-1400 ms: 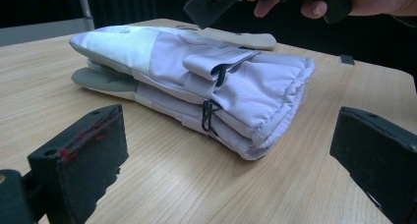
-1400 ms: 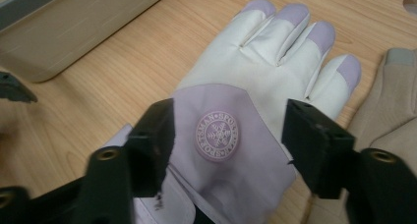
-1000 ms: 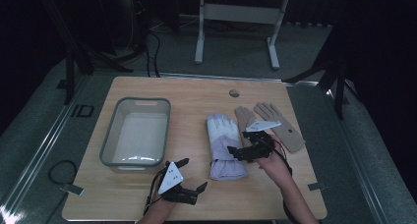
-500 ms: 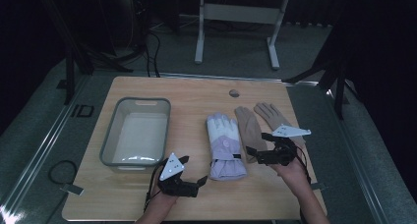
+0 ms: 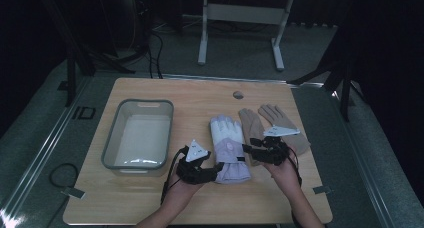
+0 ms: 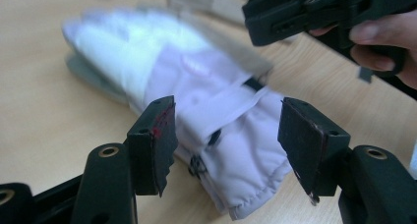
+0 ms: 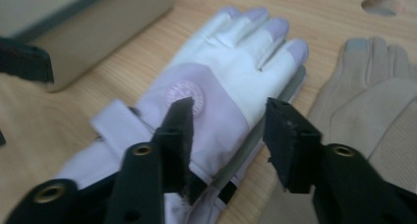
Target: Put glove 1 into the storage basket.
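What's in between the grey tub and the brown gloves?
The white and lilac glove lies flat on the table between the grey tub and the brown gloves, as the high view shows. The left gripper sits at its cuff.

Counter [image 5: 150, 198]: grey tub [image 5: 139, 135] left, padded white glove [image 5: 229, 148] centre, tan gloves [image 5: 272, 123] right; left gripper [image 5: 216, 169] and right gripper [image 5: 246, 148] flank the white glove's cuff.

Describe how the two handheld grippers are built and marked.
Both are black. The left gripper and right gripper each carry a grey three-cornered plate on top and trail a thin black cable. Each has two flat, blocky black jaws with brass-coloured pivot rivets. The forearms are bare, with no sleeves.
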The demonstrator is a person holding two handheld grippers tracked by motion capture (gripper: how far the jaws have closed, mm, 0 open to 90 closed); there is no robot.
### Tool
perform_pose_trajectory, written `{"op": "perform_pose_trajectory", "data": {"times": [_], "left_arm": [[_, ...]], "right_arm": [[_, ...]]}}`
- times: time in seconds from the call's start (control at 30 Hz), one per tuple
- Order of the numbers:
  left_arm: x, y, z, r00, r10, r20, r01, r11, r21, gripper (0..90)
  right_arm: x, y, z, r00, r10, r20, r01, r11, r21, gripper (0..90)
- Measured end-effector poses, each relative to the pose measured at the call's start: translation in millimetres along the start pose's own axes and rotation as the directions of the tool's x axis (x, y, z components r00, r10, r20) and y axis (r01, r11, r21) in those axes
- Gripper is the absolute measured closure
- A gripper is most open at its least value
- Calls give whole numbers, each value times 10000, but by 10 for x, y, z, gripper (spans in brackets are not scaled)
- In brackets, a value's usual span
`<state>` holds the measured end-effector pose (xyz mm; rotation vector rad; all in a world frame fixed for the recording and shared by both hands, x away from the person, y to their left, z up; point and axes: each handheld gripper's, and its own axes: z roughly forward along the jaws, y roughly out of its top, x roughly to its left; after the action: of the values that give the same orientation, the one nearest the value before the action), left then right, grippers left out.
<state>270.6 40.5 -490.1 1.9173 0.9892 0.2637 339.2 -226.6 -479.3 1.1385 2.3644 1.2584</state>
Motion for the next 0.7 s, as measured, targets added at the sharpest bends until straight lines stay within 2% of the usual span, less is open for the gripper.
{"op": "perform_pose_trajectory", "data": {"times": [0.03,0.1,0.2,0.33,0.4,0.43,0.47,0.6,0.63,0.7], "left_arm": [[4,-23,48,9998,-182,-88,183,9997,181,392],[10,-73,147,9994,-329,-109,335,9976,606,373],[21,-144,293,9981,-485,-368,522,9929,1069,352],[61,-219,421,9968,-763,-250,791,9861,1459,329],[73,-239,455,9974,-688,-225,716,9834,1668,327],[73,-239,455,9974,-688,-225,716,9834,1668,325],[104,-265,484,9964,-830,-153,844,9801,1795,324],[148,-303,513,9942,-1078,-26,1063,9764,1879,313],[152,-310,515,9941,-1081,-8,1063,9766,1869,313],[162,-324,523,9937,-1121,16,1099,9767,1846,313]], "right_arm": [[-9,-14,39,9999,117,-68,-116,9999,65,507],[-34,-43,107,9993,363,30,-364,9991,205,498],[-84,-72,195,9962,866,-122,-861,9955,395,486],[-104,-118,358,9940,1090,-106,-1071,9877,1142,438],[-103,-158,452,9939,1100,37,-1091,9801,1660,430],[-103,-158,452,9939,1100,37,-1091,9801,1660,430],[-126,-188,519,9911,1326,68,-1312,9706,2016,407],[-184,-194,595,9847,1742,-106,-1660,9536,2511,402],[-207,-194,609,9799,1982,-234,-1849,9459,2666,407],[-262,-211,638,9676,2432,-679,-2154,9353,2808,474]]}}
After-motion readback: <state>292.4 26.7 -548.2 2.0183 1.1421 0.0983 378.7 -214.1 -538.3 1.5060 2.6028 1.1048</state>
